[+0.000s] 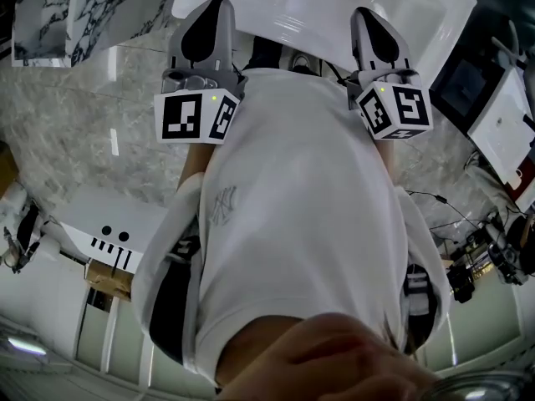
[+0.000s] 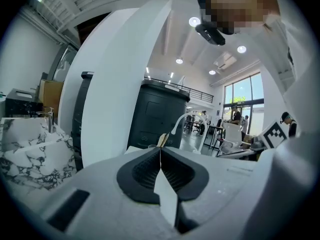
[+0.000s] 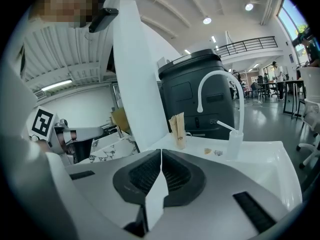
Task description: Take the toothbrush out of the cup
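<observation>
- The left gripper (image 2: pixel 160 152) had its two ribbed black jaws pressed fully together, with nothing between them.
- The right gripper (image 3: pixel 161 154) was closed the same way, pad against pad, and it held nothing.
- In the head view, the left gripper (image 1: pixel 219 5) and the right gripper (image 1: pixel 364 15) were side by side and well apart. Both pointed toward the white sink (image 1: pixel 292 7), and each carried its marker cube (image 1: pixel 196 117) at the rear.
- The person's white shirt (image 1: pixel 301 224) filled the middle of that view, below the grippers.
- Past the right gripper's jaws, the toothbrush (image 3: pixel 226 127) was still in the cup (image 3: pixel 235 143). Its white handle leaned out to the left over the rim.
- The cup was translucent and upright on the back ledge of the sink (image 3: pixel 265 151), just beside the base of the arched white faucet (image 3: pixel 220 84). Neither gripper touched it.
- A tan paper packet (image 3: pixel 178 129) stood upright on the same ledge, left of the faucet, and two small bits lay between it and the cup.
- A dark grey cabinet (image 3: pixel 192 94) rose behind the faucet, and a tall white panel (image 3: pixel 135 84) stood to its left.
- The left gripper view showed the same faucet (image 2: pixel 187 121) and cabinet (image 2: pixel 157 114), with a marble-patterned surface (image 2: pixel 20 149) at the far left.
</observation>
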Motion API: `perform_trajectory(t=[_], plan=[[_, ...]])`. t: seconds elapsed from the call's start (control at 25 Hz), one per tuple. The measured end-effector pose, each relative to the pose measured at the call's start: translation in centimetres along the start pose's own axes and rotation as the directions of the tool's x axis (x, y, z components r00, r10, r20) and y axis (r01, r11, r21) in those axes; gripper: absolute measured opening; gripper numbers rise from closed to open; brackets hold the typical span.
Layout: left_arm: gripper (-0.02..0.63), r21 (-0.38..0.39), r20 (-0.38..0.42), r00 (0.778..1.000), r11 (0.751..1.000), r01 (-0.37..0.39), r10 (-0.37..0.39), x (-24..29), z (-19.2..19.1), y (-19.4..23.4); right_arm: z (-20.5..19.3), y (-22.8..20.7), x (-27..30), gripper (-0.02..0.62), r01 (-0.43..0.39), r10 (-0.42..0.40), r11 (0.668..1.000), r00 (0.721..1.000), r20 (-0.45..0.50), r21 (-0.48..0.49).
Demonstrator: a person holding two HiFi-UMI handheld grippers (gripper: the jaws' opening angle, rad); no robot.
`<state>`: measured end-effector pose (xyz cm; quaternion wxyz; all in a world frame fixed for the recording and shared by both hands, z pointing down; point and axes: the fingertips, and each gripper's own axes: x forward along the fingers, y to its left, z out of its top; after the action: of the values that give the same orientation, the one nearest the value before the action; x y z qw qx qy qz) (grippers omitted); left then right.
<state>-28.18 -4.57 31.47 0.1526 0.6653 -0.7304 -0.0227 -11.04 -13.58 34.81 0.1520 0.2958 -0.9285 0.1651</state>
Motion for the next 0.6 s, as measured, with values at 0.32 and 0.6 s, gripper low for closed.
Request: perform_trajectory(t=[0.32,0.6], plan=[[0.015,0.0,-0.021,0.997,0.998,0.068,-0.068,2.9,0.4,2.7,0.2,0.4,1.9,0.015,0.082,-0.082,0.996,0.997,-0.006,0.026],[0.015,0.0,-0.023,0.995,0.995,0.095,-0.095,4.6,0.7,2.1,0.7,-1.2,1.2,0.015,0.134,-0.134,0.99,0.991,-0.006,0.039]])
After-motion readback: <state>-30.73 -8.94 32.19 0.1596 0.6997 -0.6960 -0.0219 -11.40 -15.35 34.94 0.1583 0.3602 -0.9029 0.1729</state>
